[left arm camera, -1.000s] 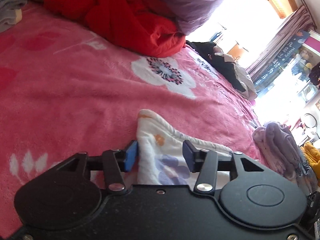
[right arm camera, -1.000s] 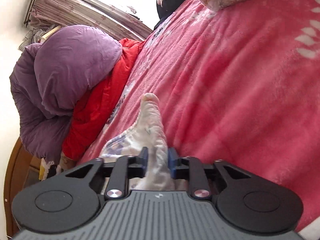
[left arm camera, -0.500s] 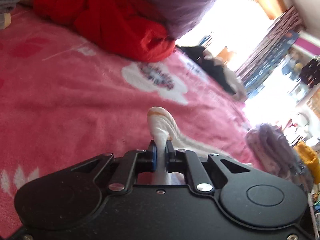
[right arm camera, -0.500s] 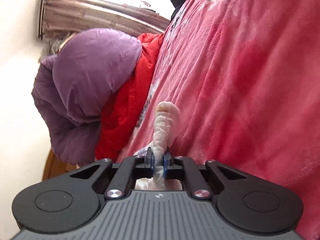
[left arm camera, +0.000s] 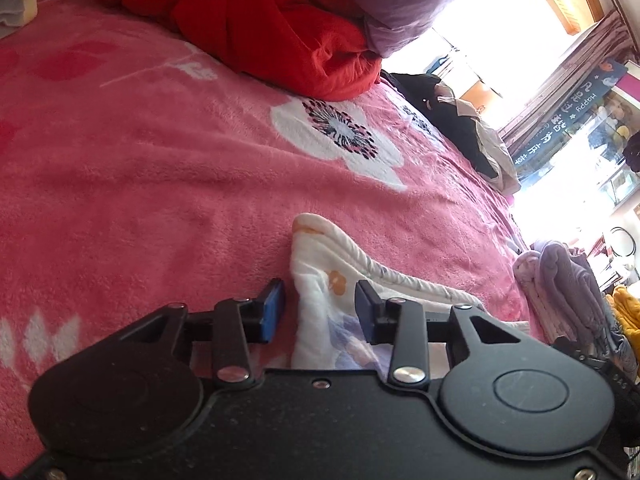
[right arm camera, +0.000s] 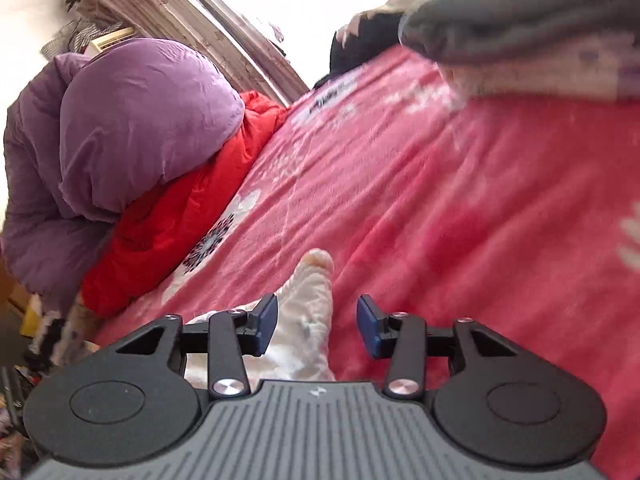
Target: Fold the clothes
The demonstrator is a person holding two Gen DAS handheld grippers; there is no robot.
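On the bed, between the fingers of both tools: one white garment (left arm camera: 320, 280), quilted, printed with orange and lilac flowers, lying on the pink blanket (left arm camera: 160, 184). Its rounded, stitched corner points away from the cameras; the rest runs back under the tool bodies.

Left tool (left arm camera: 320, 310): black body, blue pads, jaws spread wide. The garment's edge lies in the gap, closer to the right-hand pad; neither pad presses it, so nothing is gripped.

Right tool (right arm camera: 316, 322): grey ribbed body, blue pads, jaws likewise wide apart. The garment (right arm camera: 308, 304) lies as a raised ridge between them, nearer the left-hand pad, not clamped.

Blanket: fleece, pink with darker red patches and a white flower (left arm camera: 340, 136) with a dark centre, lying beyond the garment's corner.

Red jacket (left arm camera: 272, 28): heaped at the far edge of the bed, well apart from the garment. Purple jacket (right arm camera: 132, 128): puffy, resting on top of the red one.

Dark clothing (left arm camera: 452, 120): bundle with pale fabric, further along the bed toward a bright window.

Lilac clothes (left arm camera: 560, 280): folded pile at the bed's edge, right of the left tool; a yellow item (left arm camera: 626, 304) just beyond it.

Grey clothes (right arm camera: 520, 20): stack at the upper right of the right wrist view, blurred.
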